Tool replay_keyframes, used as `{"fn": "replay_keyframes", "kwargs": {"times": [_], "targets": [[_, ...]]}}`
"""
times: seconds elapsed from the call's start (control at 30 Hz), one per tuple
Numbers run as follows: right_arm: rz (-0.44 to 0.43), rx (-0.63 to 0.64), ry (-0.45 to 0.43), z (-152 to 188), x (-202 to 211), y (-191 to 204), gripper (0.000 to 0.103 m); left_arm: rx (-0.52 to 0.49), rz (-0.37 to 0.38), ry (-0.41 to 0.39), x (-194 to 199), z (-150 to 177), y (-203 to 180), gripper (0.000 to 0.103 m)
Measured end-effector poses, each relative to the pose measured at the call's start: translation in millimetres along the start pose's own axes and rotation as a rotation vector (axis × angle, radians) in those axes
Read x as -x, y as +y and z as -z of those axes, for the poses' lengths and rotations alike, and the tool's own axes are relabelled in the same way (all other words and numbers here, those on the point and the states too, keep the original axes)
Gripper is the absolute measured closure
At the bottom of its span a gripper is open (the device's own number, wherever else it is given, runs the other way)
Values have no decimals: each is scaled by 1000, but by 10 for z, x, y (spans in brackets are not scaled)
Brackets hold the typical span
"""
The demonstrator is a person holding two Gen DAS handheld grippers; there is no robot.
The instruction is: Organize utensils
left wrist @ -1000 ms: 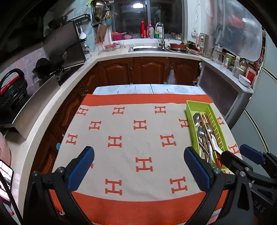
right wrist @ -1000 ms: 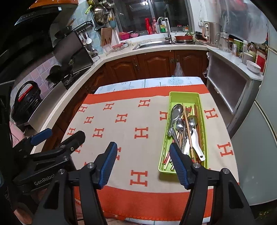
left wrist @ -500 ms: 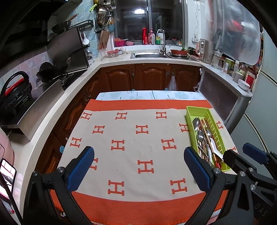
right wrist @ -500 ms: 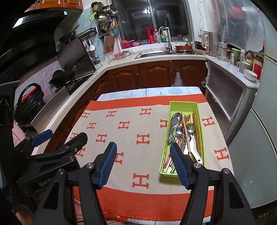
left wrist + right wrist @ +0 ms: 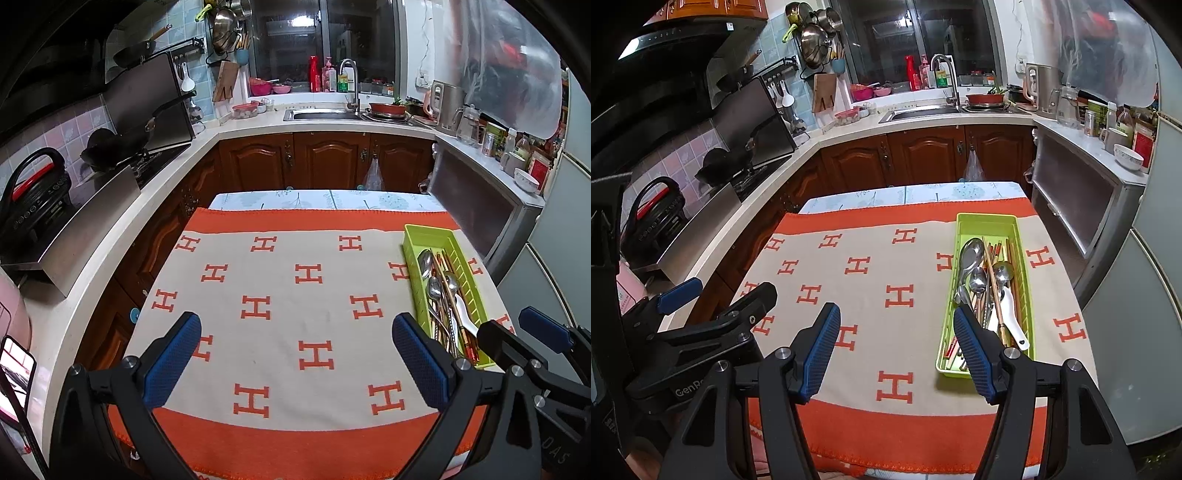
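**Both grippers empty above the cloth, utensils in the green tray**

The right gripper (image 5: 892, 349) hangs over the near edge of the table, blue pads spread wide and nothing between them. Its right finger (image 5: 975, 356) overlaps the near left corner of the green tray (image 5: 1023, 236) in the view; whether it touches I cannot tell. Beside it, to the left, the left gripper (image 5: 295, 363) is spread just as wide, jaws bare, only cloth showing between them.

Now the tray: it lies lengthwise on the right side of the table, on the cream cloth with orange H marks (image 5: 280, 295). Inside it, piled together, are metal spoons (image 5: 971, 254), chopsticks (image 5: 991, 273) and a white spoon (image 5: 1012, 317), handles towards the near end. The rest of the cloth is bare.

Beyond the table, brown cabinets (image 5: 325, 162) run under a pale counter, with a sink and tap (image 5: 349, 88) below the dark window and a wok (image 5: 122, 144) on the hob at left.
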State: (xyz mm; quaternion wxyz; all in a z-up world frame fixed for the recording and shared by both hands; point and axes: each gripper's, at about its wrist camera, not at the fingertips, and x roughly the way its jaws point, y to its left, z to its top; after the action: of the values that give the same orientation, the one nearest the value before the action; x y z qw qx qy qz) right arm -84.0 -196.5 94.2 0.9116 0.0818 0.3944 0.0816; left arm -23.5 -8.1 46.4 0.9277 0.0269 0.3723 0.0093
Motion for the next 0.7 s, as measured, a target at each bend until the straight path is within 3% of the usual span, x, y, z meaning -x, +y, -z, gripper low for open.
{"fn": "replay_keyframes", "kwargs": {"times": [0.7], "targets": [[-2,-6,14,-30,-125,2,38,6,-3,25,-97,7,-38,1]]}}
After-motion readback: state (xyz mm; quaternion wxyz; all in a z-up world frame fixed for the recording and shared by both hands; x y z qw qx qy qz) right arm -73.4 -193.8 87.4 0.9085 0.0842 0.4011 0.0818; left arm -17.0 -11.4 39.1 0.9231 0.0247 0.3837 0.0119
